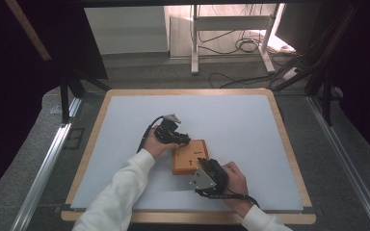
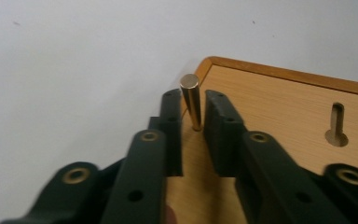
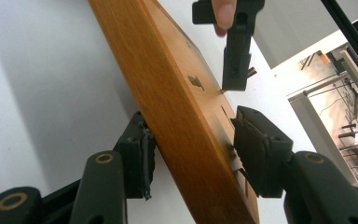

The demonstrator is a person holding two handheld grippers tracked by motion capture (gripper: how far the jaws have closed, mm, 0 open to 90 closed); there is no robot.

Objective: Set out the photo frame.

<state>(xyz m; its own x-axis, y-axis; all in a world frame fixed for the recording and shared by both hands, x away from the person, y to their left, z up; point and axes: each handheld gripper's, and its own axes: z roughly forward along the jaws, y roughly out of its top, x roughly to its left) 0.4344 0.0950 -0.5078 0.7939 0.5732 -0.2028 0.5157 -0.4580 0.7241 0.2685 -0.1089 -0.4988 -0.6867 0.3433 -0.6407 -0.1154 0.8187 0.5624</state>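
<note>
An orange wooden block point(image 1: 191, 155) with slots cut in its top lies near the middle of the white table mat point(image 1: 241, 125). My left gripper point(image 1: 184, 139) is at its far left corner. In the left gripper view this gripper point(image 2: 192, 105) is shut on a brass pin point(image 2: 190, 95), whose lower end sits in a hole at the block's corner point(image 2: 223, 74). A keyhole slot point(image 2: 338, 125) lies to the right. My right gripper point(image 1: 204, 167) holds the block's near edge. Its jaws point(image 3: 193, 135) clamp the block point(image 3: 168, 88) from below and above.
The mat has a wooden rim point(image 1: 289, 144). Metal rails point(image 1: 48, 163) run along both sides of the table. Beyond the far edge stand a white frame point(image 1: 195, 43) and loose cables point(image 1: 241, 45) on the floor. Open mat surrounds the block.
</note>
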